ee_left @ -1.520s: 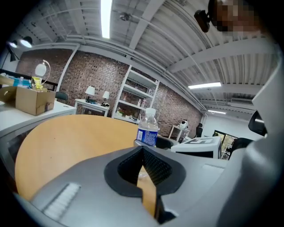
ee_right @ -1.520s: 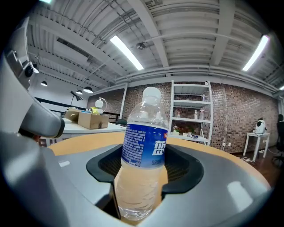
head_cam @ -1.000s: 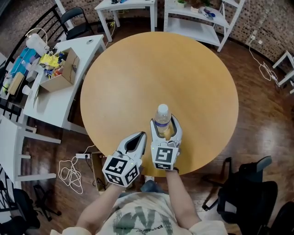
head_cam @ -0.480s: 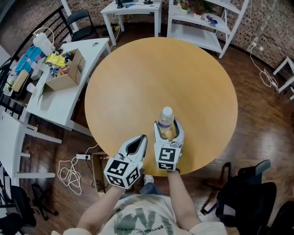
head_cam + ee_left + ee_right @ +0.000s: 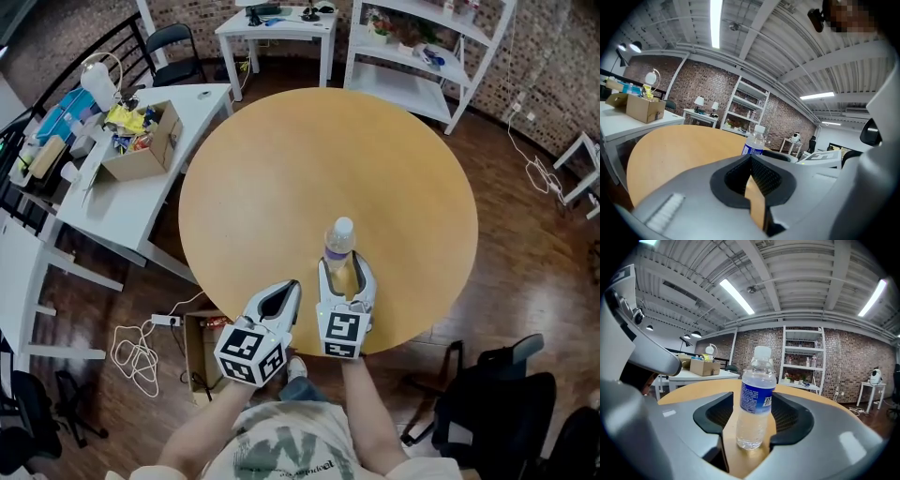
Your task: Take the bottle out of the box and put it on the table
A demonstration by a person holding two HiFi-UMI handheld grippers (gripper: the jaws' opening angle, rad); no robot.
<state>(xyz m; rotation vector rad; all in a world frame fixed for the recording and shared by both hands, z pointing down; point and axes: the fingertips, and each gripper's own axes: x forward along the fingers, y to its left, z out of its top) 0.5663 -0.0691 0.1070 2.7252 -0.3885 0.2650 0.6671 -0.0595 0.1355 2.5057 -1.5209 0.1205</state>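
Observation:
A clear water bottle (image 5: 339, 246) with a white cap and blue label stands upright on the round wooden table (image 5: 281, 169), near its front edge. My right gripper (image 5: 343, 266) reaches around it from the near side. In the right gripper view the bottle (image 5: 757, 399) stands between the black pads (image 5: 790, 414) with a gap on each side, and the jaws are closing. My left gripper (image 5: 289, 287) hovers just left of it, over the table's edge, its jaws together and empty. The left gripper view shows the bottle (image 5: 753, 143) beyond its tips (image 5: 751, 159).
An open cardboard box (image 5: 141, 145) full of packets sits on a white side table (image 5: 112, 216) at the left. White shelving (image 5: 422, 47) stands behind the round table. Cables (image 5: 141, 352) lie on the floor, and a black chair (image 5: 506, 403) stands at the lower right.
The bottle stays upright on the table. My right gripper's jaws have drawn in a little around it. Both grippers shifted slightly, and the head view moved.

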